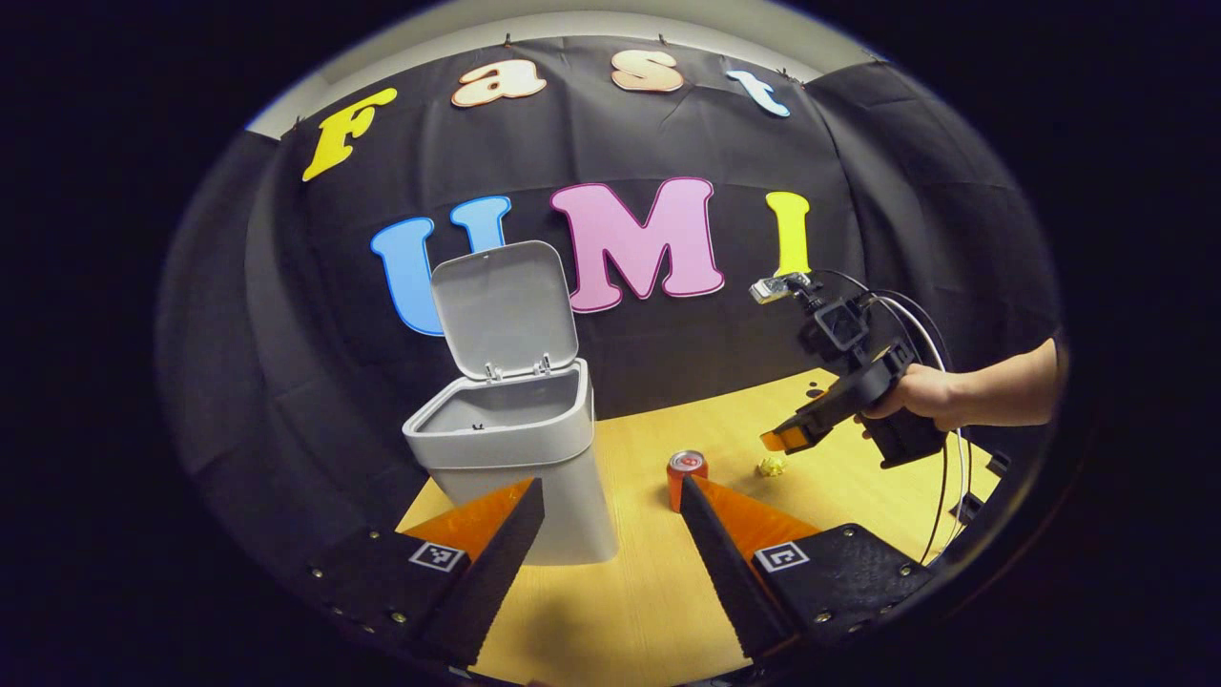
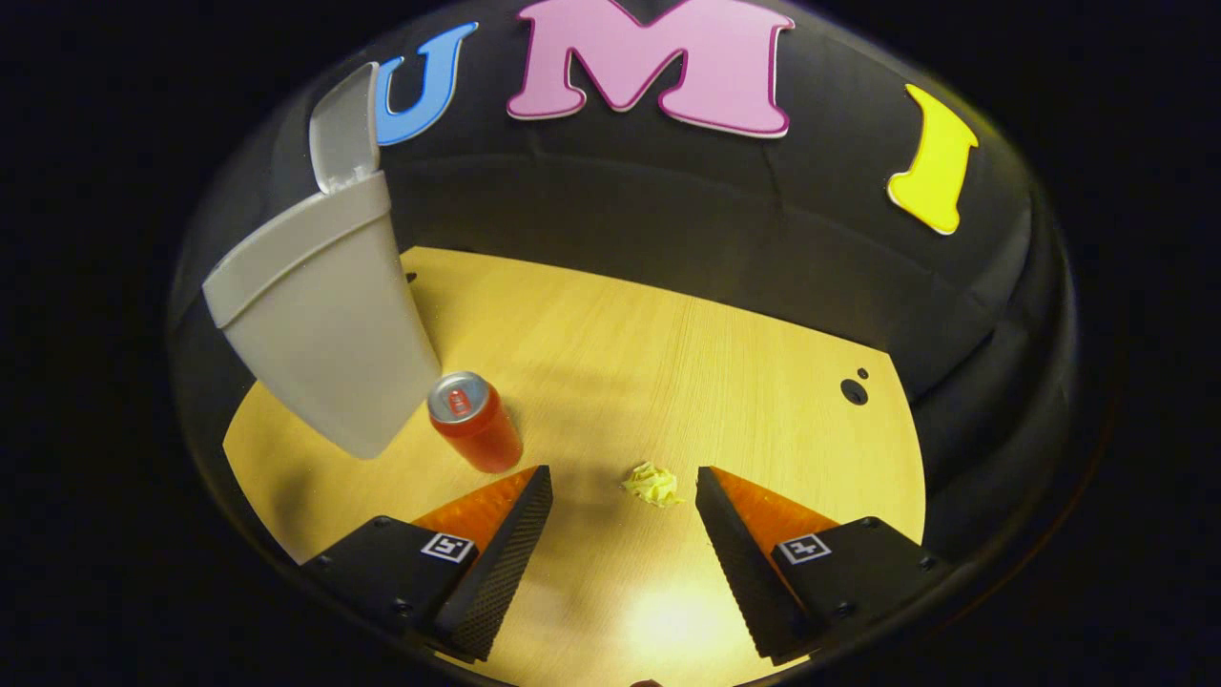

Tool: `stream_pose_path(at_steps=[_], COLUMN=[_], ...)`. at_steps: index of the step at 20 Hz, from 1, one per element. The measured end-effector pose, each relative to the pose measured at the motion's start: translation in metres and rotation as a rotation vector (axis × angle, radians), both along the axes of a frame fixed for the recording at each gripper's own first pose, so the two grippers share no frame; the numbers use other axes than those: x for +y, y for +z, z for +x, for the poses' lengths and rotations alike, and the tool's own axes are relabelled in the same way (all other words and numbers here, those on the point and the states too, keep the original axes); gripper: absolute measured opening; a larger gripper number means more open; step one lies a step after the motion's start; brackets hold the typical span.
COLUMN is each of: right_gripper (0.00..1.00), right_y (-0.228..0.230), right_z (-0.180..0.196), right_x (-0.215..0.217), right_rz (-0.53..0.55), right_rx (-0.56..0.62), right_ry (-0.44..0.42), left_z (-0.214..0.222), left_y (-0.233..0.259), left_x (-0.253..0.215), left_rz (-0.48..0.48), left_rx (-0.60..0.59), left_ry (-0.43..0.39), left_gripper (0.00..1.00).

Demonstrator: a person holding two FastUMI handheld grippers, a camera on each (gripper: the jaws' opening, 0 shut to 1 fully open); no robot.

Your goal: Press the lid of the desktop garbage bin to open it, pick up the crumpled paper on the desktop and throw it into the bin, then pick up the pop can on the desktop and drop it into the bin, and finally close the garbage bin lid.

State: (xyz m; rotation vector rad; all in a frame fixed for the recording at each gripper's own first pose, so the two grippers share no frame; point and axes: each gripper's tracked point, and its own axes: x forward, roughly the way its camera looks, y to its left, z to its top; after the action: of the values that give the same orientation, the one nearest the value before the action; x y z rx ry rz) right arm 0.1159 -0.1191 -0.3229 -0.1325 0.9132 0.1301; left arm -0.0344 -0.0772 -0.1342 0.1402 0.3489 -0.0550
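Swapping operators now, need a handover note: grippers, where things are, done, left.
Left gripper: open, empty, facing the bin.
Right gripper: open, empty, above the table, with the crumpled paper lying between its fingers, not yet gripped.
Bin lid stands open.
Pop can upright on the table beside the bin, paper to its right.
Done: lid opened.
Left: grab the paper and bin it, bin the can, close the lid.

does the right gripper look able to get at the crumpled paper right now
Probably yes: the right gripper is open, and the crumpled paper lies on bare table between its fingers, apart from the can.
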Motion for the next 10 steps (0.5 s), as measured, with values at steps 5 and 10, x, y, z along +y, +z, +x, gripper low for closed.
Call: stream_pose_path(at_steps=[5,10], right_gripper=[0.99,0.99], right_y=[-0.057,-0.097], right_z=[0.021,0.030], right_x=[-0.014,-0.026], right_rz=[-0.009,-0.006], right_rx=[0.142,0.244], right_ry=[0.028,0.023], left_z=[-0.007,-0.008], left_y=[-0.018,-0.025], left_x=[0.002,-0.007], left_rz=[-0.004,-0.004], left_rx=[0.059,0.083], left_ry=[0.077,0.147], left_gripper=[0.95,0.95])
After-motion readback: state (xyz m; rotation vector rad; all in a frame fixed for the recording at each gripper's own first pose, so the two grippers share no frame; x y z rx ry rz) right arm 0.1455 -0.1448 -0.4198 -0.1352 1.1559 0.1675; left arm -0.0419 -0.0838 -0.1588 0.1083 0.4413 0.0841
